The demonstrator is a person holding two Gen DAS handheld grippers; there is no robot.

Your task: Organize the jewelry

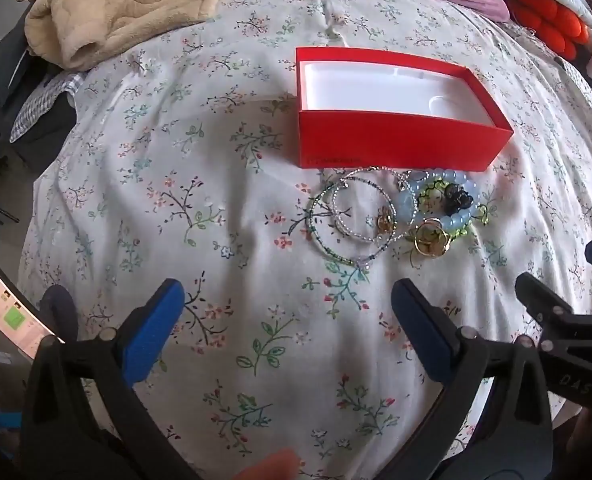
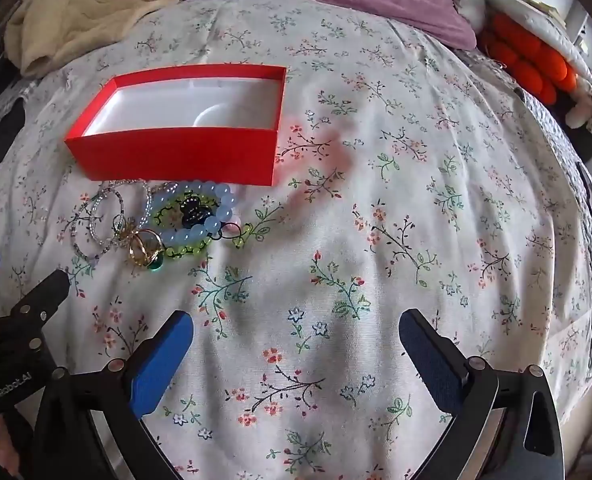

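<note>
My left gripper (image 1: 288, 320) and right gripper (image 2: 296, 344) both hang over the floral bedsheet (image 2: 376, 200), jaws spread wide, nothing between them. The open red cardboard box with white lining (image 1: 396, 136) sits toward the pillow end of the bed; in the left view its long axis runs left to right, angling slightly away at the right. The jewelry heap (image 1: 400, 216) lies against the box's near long side: thin beaded bangles (image 1: 350, 220), pale blue bead bracelet (image 2: 216, 216), gold rings (image 2: 144, 252).
</note>
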